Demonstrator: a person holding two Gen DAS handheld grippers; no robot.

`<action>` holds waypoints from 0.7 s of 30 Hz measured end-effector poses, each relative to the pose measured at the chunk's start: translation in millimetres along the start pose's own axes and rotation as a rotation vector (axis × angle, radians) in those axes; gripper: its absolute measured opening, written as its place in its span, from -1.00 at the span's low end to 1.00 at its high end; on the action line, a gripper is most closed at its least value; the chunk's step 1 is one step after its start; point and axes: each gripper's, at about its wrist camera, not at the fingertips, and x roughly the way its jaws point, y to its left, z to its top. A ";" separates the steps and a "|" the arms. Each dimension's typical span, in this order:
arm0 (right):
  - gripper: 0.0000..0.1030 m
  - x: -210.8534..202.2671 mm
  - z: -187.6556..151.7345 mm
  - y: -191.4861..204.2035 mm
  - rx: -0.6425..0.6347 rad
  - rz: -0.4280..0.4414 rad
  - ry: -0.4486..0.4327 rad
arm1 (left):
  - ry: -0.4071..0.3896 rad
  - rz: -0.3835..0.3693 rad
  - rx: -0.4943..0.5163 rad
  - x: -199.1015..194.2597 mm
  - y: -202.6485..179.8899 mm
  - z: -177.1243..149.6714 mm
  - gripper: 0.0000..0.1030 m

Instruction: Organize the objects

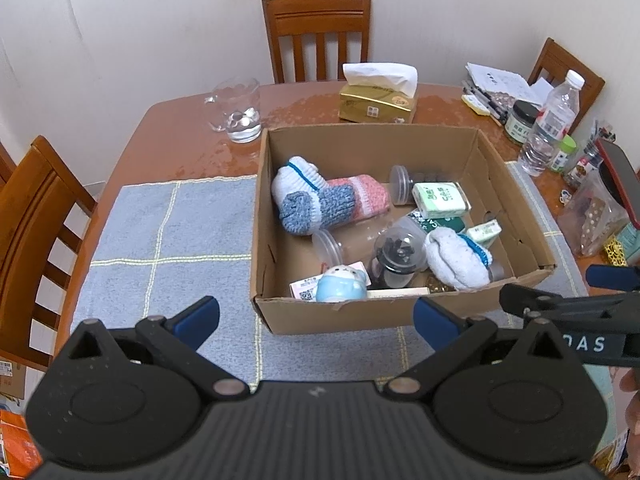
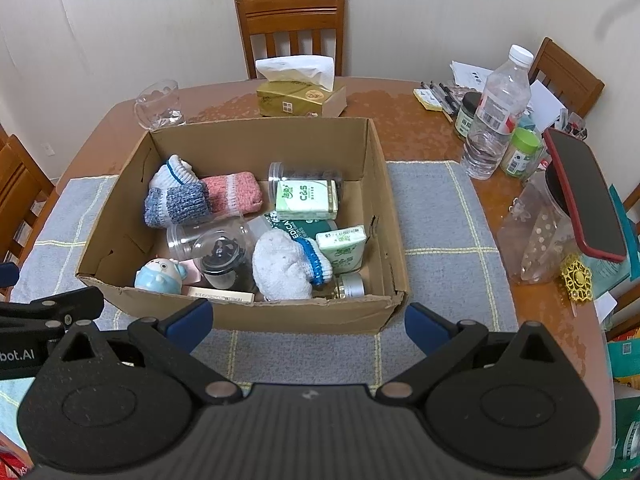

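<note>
An open cardboard box stands on a grey checked mat. Inside lie a blue, white and pink sock bundle, a white sock, green tissue packs, clear jars and a pale blue figurine. My left gripper is open and empty, in front of the box's near wall. My right gripper is open and empty, also in front of the box.
On the brown table stand a glass pitcher, a gold tissue box, a water bottle, small jars, papers and a red-cased phone at the right. Wooden chairs surround the table.
</note>
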 end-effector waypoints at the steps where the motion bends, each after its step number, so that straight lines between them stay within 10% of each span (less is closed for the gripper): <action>1: 1.00 0.0 -0.1 0.2 0.000 0.000 0.001 | 0.001 0.002 0.004 -0.3 -0.6 0.2 0.99; 21: 1.00 -2.0 2.5 0.5 0.008 -0.012 -0.002 | -0.019 0.032 0.043 -8.0 -7.3 4.3 0.99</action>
